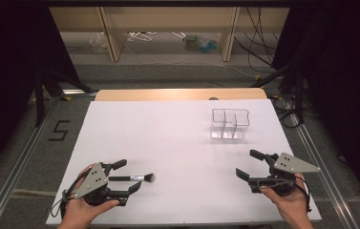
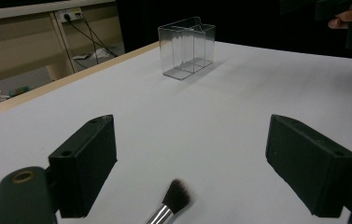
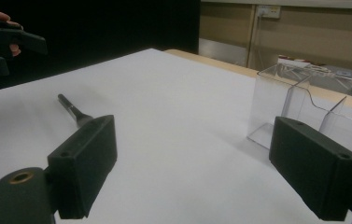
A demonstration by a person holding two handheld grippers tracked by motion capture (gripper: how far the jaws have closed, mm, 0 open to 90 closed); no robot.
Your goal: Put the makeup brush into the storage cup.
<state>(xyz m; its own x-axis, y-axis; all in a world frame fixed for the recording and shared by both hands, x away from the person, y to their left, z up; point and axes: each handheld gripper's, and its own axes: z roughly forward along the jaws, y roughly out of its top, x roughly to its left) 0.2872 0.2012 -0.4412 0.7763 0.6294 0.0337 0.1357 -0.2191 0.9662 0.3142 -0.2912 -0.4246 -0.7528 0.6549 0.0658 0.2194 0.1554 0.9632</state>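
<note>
A makeup brush (image 1: 132, 178) with a black handle and dark bristles lies flat on the white table (image 1: 177, 143), bristles pointing right. My left gripper (image 1: 128, 176) is open around it, one jaw on each side and neither touching; in the left gripper view the brush head (image 2: 178, 196) sits low between the wide jaws of the left gripper (image 2: 190, 140). My right gripper (image 1: 250, 164) stands open over bare table at the front right, with nothing between its jaws. From the right gripper (image 3: 192, 140), the brush handle (image 3: 71, 108) lies off to the left.
A clear acrylic organizer (image 1: 230, 124) with dividers stands at the table's back right, also seen as the organizer (image 2: 187, 46) and the organizer (image 3: 304, 107). A wooden strip (image 1: 180, 94) borders the far edge. Beyond are shelves and cables on the floor.
</note>
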